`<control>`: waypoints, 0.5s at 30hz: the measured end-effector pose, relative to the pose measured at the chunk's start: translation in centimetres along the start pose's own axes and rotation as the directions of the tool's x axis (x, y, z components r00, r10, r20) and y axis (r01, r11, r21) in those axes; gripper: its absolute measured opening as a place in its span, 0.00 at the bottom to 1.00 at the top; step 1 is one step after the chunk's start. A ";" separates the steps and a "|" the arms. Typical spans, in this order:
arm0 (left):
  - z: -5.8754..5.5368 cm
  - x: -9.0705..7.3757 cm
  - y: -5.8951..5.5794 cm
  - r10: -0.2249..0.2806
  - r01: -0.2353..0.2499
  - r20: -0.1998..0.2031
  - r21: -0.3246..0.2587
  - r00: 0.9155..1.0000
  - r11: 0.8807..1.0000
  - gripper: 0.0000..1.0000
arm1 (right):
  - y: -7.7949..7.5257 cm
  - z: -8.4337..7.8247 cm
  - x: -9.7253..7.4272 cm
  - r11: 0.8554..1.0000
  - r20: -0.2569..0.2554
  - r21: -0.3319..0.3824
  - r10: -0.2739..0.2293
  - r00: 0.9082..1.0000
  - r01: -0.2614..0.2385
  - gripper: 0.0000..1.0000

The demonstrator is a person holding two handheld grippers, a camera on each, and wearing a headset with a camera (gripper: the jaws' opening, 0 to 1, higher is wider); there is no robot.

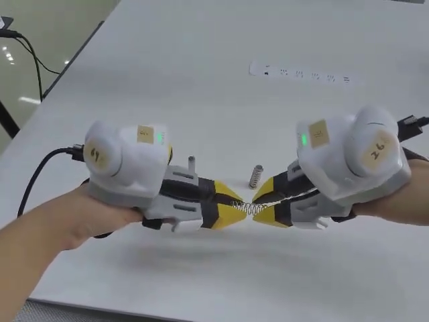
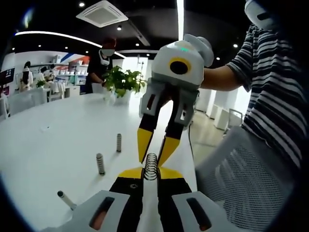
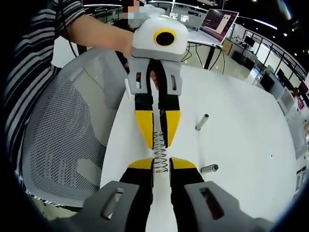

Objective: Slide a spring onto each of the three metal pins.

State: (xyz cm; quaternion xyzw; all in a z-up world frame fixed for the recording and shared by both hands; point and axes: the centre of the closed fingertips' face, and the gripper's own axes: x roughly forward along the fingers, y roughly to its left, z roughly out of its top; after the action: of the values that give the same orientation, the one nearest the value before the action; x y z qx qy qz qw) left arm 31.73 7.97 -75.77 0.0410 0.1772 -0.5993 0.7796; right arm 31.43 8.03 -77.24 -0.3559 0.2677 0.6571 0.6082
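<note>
A thin metal spring [image 1: 247, 206] hangs above the white table, stretched between the two yellow-tipped grippers, which meet nose to nose. My left gripper [image 1: 238, 206] is shut on one end, and my right gripper [image 1: 259, 208] is shut on the other. The left gripper view shows the spring [image 2: 151, 166] held at my own tips [image 2: 151, 173]. Beyond it on the table are a bare pin [image 2: 64, 198] and two pins wearing springs [image 2: 100, 163] [image 2: 119, 142]. In the head view, a bare pin [image 1: 192, 163] and a sprung pin [image 1: 255, 176] stand just behind the grippers.
A white power strip [image 1: 301, 74] lies at the far side of the table [image 1: 201, 80]. A black cable [image 1: 33, 54] runs off the left edge. A mesh chair [image 3: 67, 135] stands at the near table edge beside the person in a striped shirt.
</note>
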 end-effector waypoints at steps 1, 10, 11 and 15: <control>0.0 0.0 0.0 -0.001 0.001 -0.001 -0.001 1.000 1.000 0.02 | 0.1 -0.1 0.0 1.000 -0.001 -0.001 0.003 1.000 -0.003 0.10; 0.0 -0.1 -0.1 -0.009 0.009 -0.001 -0.007 1.000 1.000 0.02 | 0.4 -1.1 -0.1 1.000 -0.027 -0.004 0.006 1.000 -0.006 0.12; 0.1 -0.1 -0.1 -0.009 0.009 0.000 -0.008 1.000 1.000 0.02 | 0.4 -1.2 -0.1 1.000 -0.029 -0.005 0.007 1.000 -0.007 0.12; 0.1 -0.1 -0.3 -0.014 0.014 -0.001 -0.012 1.000 1.000 0.02 | 0.3 -1.1 0.0 1.000 -0.021 0.000 0.001 1.000 -0.001 0.12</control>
State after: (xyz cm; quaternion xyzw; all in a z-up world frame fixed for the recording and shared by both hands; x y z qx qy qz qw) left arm 31.48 7.98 -75.62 0.0355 0.1816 -0.6037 0.7755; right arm 31.27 7.10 -77.90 -0.3626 0.2740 0.6536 0.6051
